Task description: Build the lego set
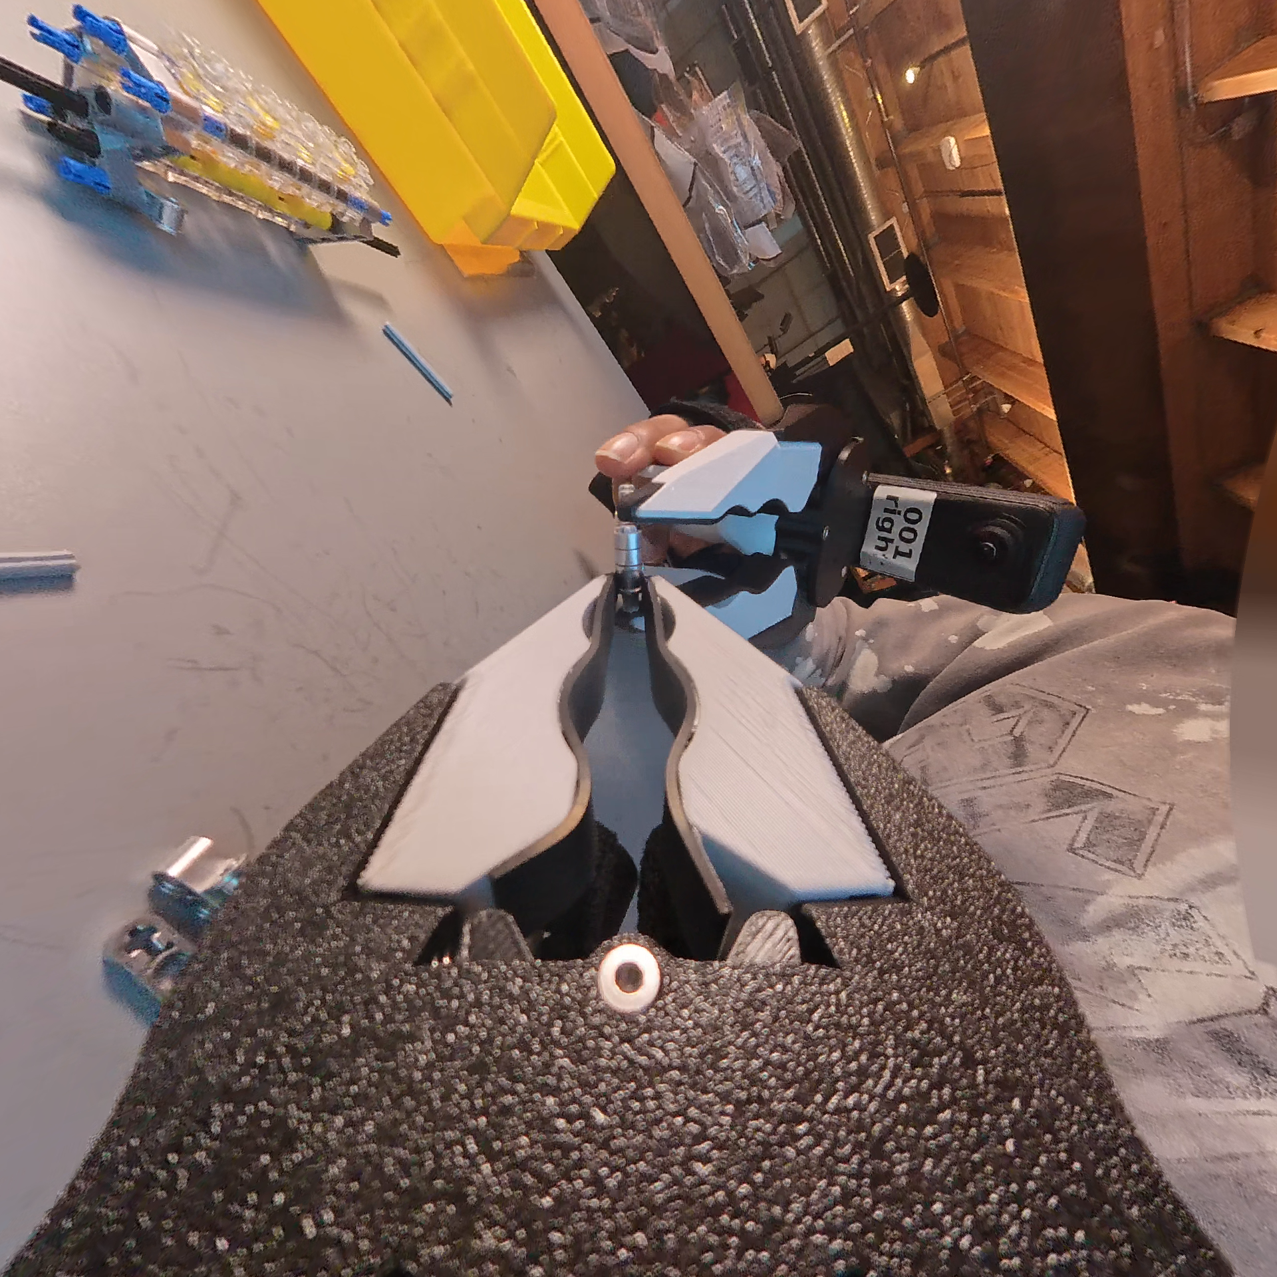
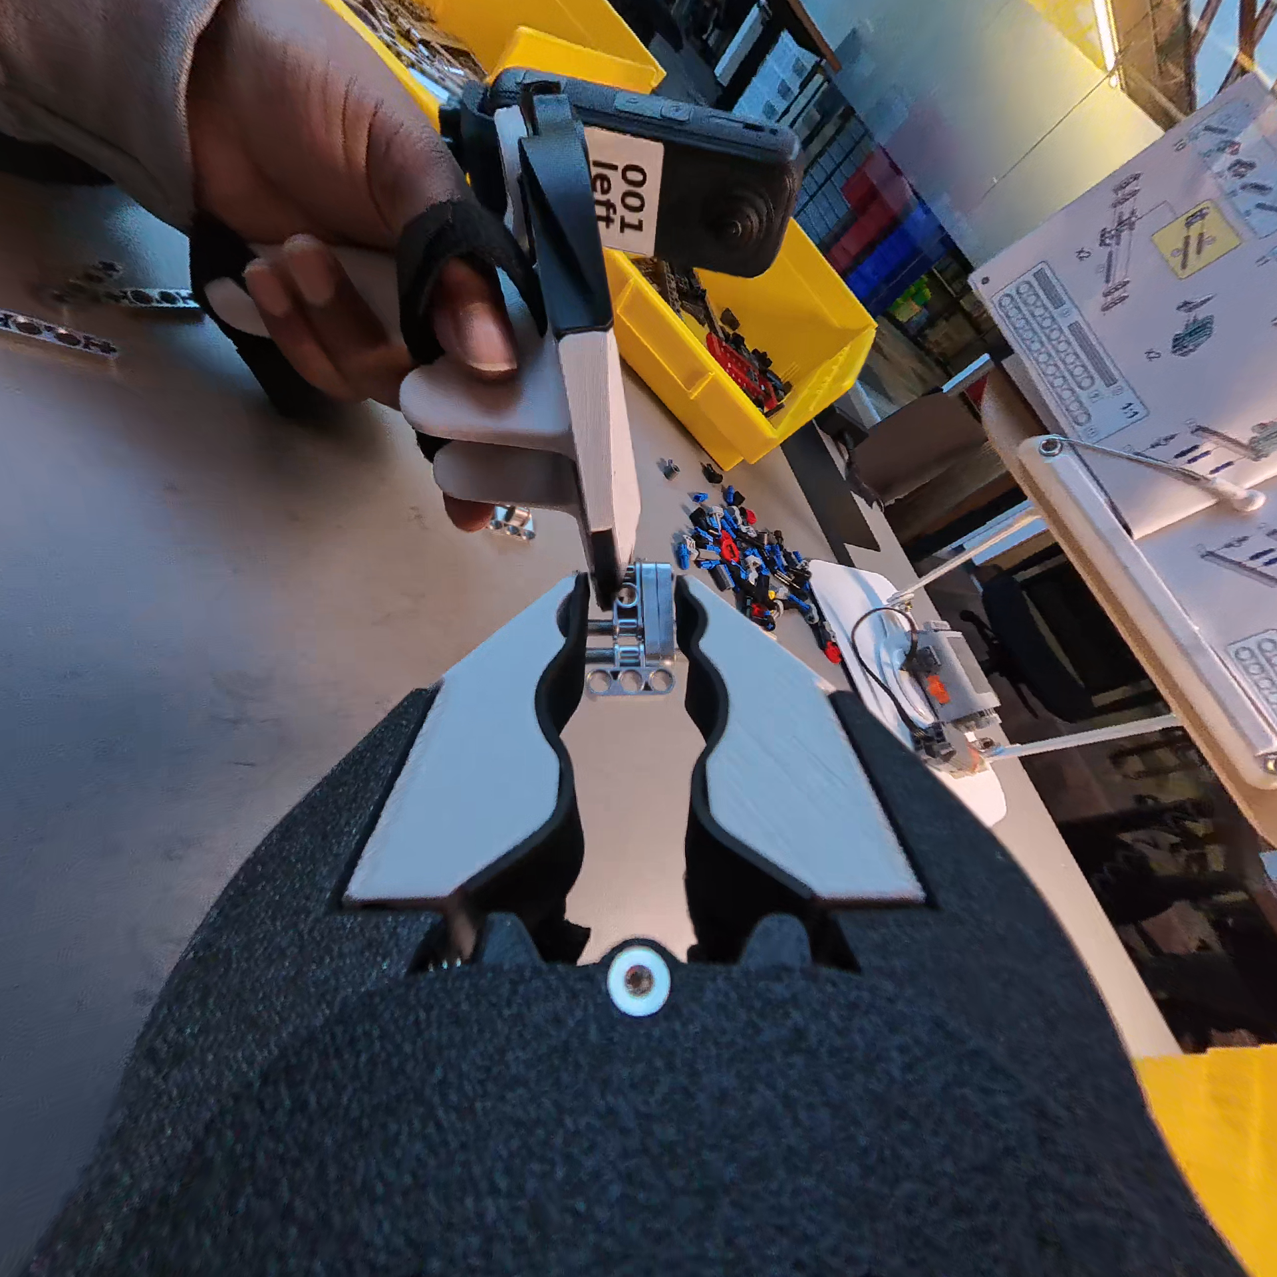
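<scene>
Grey beam assembly (image 2: pixel 632 632), light and rigid, pinched in right claw (image 2: pixel 630 608); left claw (image 1: pixel 627 594) clamps its pin (image 1: pixel 627 546) at 12 o'clock.

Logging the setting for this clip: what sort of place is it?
Probably a workshop bench for building-brick assembly: yellow parts bins, a pile of small loose pins on the table, an instruction booklet on a stand, and storage shelving behind.

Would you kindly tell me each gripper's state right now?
Left gripper: shut on a small metal pin.
Right gripper: shut on a grey part.
</scene>
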Motion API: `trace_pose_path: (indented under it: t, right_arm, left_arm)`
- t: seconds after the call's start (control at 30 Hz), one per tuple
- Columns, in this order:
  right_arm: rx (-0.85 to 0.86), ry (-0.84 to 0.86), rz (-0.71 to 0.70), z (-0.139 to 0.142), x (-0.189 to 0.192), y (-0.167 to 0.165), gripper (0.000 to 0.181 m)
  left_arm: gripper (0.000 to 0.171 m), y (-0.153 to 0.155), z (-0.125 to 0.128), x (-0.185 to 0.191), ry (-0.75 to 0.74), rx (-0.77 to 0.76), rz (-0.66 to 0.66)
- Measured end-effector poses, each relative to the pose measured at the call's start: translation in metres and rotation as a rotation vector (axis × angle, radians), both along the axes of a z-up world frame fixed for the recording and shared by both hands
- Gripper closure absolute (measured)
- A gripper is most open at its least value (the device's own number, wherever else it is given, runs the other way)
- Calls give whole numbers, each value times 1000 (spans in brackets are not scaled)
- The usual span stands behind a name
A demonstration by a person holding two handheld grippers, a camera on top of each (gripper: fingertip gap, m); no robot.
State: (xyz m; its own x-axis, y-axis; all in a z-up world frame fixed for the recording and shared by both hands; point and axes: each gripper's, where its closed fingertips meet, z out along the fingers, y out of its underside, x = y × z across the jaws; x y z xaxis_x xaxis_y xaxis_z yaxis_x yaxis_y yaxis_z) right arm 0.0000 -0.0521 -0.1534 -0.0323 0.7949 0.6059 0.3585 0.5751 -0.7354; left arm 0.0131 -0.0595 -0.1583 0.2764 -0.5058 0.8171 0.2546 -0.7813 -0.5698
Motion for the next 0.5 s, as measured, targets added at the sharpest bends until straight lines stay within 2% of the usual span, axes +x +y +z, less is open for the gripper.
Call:
trace_pose_path:
  t: [0.5]
  right_arm:
    - [14,-42,-40,-3,0,3,169]
  left_arm:
    - [166,3,-3,-2,1,-27,39]
